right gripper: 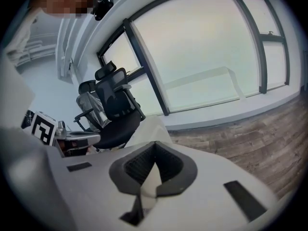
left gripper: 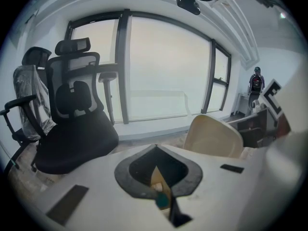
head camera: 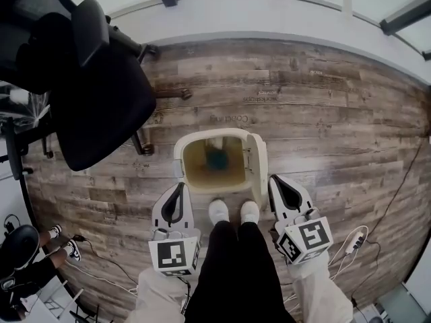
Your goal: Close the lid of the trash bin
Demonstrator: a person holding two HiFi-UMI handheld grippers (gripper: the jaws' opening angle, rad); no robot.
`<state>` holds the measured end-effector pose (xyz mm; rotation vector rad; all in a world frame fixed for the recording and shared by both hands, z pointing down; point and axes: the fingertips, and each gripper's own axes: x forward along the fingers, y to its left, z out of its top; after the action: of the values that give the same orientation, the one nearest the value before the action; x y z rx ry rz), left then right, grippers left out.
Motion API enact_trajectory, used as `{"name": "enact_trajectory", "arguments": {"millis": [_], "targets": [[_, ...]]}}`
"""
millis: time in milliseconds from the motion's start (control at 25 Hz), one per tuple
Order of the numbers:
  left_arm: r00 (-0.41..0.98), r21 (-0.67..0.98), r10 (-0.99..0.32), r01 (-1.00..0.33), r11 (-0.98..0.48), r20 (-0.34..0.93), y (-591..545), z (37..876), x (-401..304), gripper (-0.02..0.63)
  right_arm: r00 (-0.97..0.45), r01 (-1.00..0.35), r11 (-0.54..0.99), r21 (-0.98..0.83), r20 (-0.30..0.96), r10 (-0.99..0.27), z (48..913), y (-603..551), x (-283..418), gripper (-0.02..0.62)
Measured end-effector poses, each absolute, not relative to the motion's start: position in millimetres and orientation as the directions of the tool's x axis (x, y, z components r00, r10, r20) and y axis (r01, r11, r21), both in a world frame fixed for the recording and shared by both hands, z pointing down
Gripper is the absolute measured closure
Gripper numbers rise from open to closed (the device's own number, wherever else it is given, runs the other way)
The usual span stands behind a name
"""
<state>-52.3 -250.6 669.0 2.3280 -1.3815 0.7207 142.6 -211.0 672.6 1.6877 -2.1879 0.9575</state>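
Note:
A cream trash bin (head camera: pixel 190 142) stands open on the wood floor just ahead of the person's white shoes. Its lid (head camera: pixel 256 167) is raised on edge along the bin's right side. Something teal (head camera: pixel 217 157) lies inside. My left gripper (head camera: pixel 180 186) hovers at the bin's near left corner, jaws shut and holding nothing. My right gripper (head camera: pixel 273 179) is beside the lid's near right edge, also shut and holding nothing. In the left gripper view the jaw tips (left gripper: pixel 156 148) meet, with the lid (left gripper: pixel 214 136) to the right beyond them. The right gripper view shows its jaws (right gripper: pixel 155 143) closed together.
A black office chair (head camera: pixel 94 99) stands left of the bin, its base close to the bin's far left corner. White cables (head camera: pixel 350 241) trail on the floor at the right. Another person's legs (head camera: pixel 34 264) show at the bottom left. A window wall runs behind.

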Motion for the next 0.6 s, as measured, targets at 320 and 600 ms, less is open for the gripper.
{"name": "enact_trajectory", "arguments": {"millis": [320,600], "targets": [[0.361,0.055,-0.734,-0.913,-0.405,0.575,-253,673,-82,0.598,-0.417,-0.895,0.232,-0.381,0.531,-0.738,674,-226,80,0.572],[0.319,0.08,-0.747,-0.938,-0.338,0.584,-257,703,-129,0.598,-0.489,-0.869,0.321,-0.376,0.56,-0.668,704,-238,10,0.571]]}}
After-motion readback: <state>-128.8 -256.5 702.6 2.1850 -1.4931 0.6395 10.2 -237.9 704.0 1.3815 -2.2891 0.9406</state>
